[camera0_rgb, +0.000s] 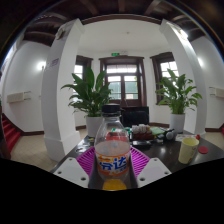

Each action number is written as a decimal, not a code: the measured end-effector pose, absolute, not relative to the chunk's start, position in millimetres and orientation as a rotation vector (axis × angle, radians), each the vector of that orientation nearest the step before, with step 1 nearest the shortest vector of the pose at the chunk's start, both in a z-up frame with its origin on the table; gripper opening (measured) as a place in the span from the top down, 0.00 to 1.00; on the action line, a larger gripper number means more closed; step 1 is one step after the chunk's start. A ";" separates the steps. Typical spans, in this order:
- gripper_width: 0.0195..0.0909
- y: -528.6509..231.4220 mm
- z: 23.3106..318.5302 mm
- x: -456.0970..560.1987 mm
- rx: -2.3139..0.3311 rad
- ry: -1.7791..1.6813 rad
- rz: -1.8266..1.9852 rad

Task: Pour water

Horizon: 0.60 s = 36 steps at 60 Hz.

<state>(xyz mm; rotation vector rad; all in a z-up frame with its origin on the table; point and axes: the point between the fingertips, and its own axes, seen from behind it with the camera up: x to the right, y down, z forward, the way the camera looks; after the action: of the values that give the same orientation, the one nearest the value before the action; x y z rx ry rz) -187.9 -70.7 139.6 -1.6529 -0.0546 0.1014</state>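
A clear plastic bottle (pixel 113 148) with a dark cap, an orange-and-blue label and orange drink in its base stands upright between my fingers. My gripper (pixel 113 162) is shut on it, the magenta pads (pixel 86 160) pressing against the label on both sides. A pale yellow-green cup (pixel 187 150) stands on the dark table (pixel 160 152), beyond the right finger and to the right of the bottle. The bottle's lower end is hidden behind the gripper body.
A tray of small items (pixel 146 131) sits further back on the table, and a small red object (pixel 204 150) lies by the cup. Two large potted plants (pixel 92 96) (pixel 178 96), white pillars and a double door stand behind.
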 end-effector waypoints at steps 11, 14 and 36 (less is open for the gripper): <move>0.75 -70.2 142.1 -185.4 -1.639 -0.039 0.103; 0.75 -72.7 142.2 -186.4 -1.640 -0.020 0.110; 0.75 -50.4 145.3 -131.2 -1.661 0.359 0.446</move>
<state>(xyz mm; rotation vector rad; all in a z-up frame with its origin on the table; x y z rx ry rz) -131.2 -50.4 145.3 -1.6609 0.3593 0.4455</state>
